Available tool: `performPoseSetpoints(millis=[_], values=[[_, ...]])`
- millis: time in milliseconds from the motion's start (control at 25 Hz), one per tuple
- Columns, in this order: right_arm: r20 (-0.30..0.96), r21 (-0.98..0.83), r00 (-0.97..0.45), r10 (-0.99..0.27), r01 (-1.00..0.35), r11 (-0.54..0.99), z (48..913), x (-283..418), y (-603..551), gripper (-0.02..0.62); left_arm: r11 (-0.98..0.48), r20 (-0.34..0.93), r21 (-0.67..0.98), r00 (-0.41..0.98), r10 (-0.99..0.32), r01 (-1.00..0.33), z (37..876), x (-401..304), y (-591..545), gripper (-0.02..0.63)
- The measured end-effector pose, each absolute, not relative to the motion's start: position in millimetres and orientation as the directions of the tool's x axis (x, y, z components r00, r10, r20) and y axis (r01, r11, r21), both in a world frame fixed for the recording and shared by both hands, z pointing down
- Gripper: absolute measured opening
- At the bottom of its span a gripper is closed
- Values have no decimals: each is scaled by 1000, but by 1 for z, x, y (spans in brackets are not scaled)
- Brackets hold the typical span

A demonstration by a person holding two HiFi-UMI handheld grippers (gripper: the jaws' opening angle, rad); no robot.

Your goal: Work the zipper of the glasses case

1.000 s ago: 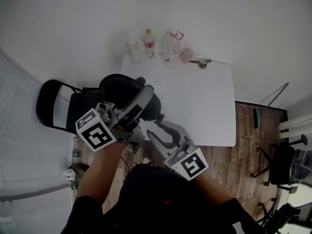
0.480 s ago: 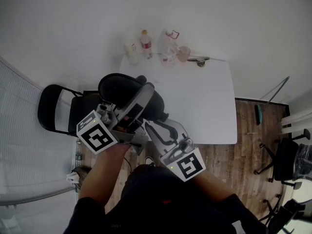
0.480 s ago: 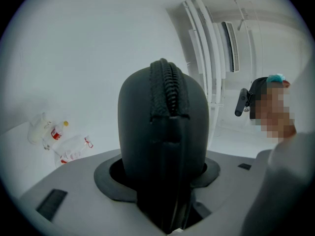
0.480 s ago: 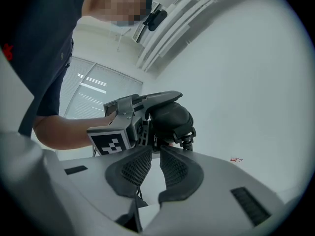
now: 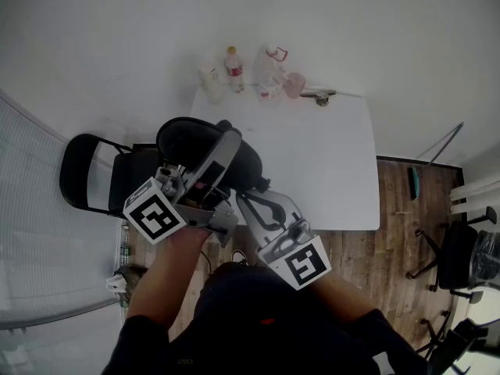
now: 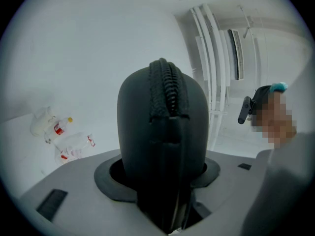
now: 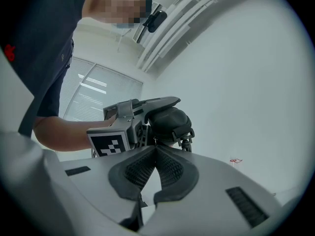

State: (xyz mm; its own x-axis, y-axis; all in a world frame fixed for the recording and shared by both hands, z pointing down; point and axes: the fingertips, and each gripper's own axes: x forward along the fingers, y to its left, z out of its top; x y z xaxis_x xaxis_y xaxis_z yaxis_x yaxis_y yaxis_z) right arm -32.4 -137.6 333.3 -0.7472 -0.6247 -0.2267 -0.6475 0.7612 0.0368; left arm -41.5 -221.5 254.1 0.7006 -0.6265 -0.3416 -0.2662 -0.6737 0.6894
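Note:
The black glasses case (image 6: 165,127) stands on end between the jaws of my left gripper (image 6: 165,173), which is shut on it. Its zipper (image 6: 169,85) runs over the top of the case. In the head view the case (image 5: 187,143) is held above the table's near left corner by the left gripper (image 5: 225,148). My right gripper (image 7: 155,147) has just been closing; its tips meet at the near end of the case (image 7: 170,119) on a small zipper pull. A metal clip (image 7: 187,141) hangs just right of the tips. From overhead the right gripper (image 5: 244,199) reaches the case's lower end.
A white table (image 5: 328,170) lies ahead, with bottles (image 5: 233,67), clear bags and a pink cup (image 5: 295,85) along its far edge. A black folding chair (image 5: 86,174) stands at the left. Wooden floor and an office chair (image 5: 453,260) are at the right.
The right gripper's jaws, apart a second ago, have come together at the case's near end. The left gripper and the case have stayed in place.

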Motion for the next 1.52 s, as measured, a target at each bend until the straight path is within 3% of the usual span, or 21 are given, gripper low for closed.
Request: performPoseSetpoints(millis=[440,1520], values=[[-202,18,-692,-693,-710,704,335,-11,-148,17,-662,-361,698,664,-655,-273,257,-55,-223,262],[-51,333,-749,-661,-636,696,343,1,-148,17,-743,-265,644,856,-443,-185,287,-38,-192,262]])
